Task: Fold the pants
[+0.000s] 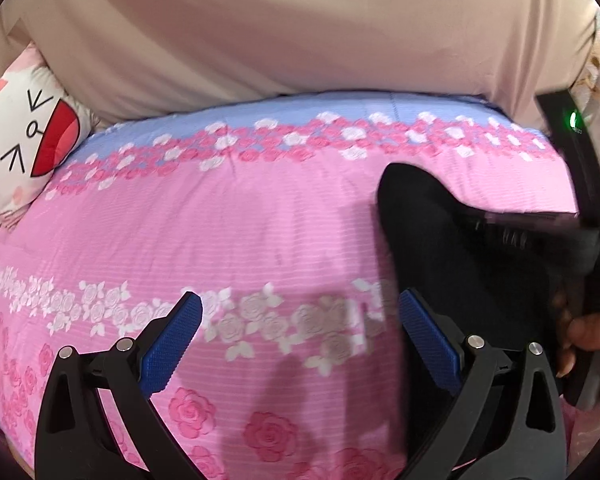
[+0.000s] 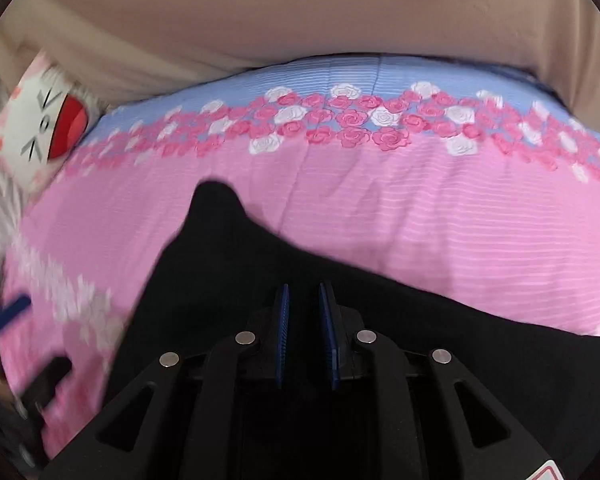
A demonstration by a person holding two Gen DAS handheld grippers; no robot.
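The black pants point(image 2: 228, 264) lie on a pink flowered bedspread point(image 2: 440, 216). In the right wrist view my right gripper point(image 2: 304, 300) has its blue pads close together with black pants fabric between them. In the left wrist view the pants point(image 1: 428, 232) rise in a dark fold at the right. My left gripper point(image 1: 300, 312) is wide open and empty over the bedspread point(image 1: 220, 220), its right finger point(image 1: 424, 328) beside the pants. The right gripper's black body point(image 1: 580, 184) shows at the far right edge, with a hand below it.
A white cartoon-face pillow point(image 1: 24, 128) lies at the bed's far left; it also shows in the right wrist view point(image 2: 40, 120). A beige curtain or sheet point(image 1: 300, 20) hangs behind the bed. The left gripper's blue pad point(image 2: 10, 314) shows at the left edge.
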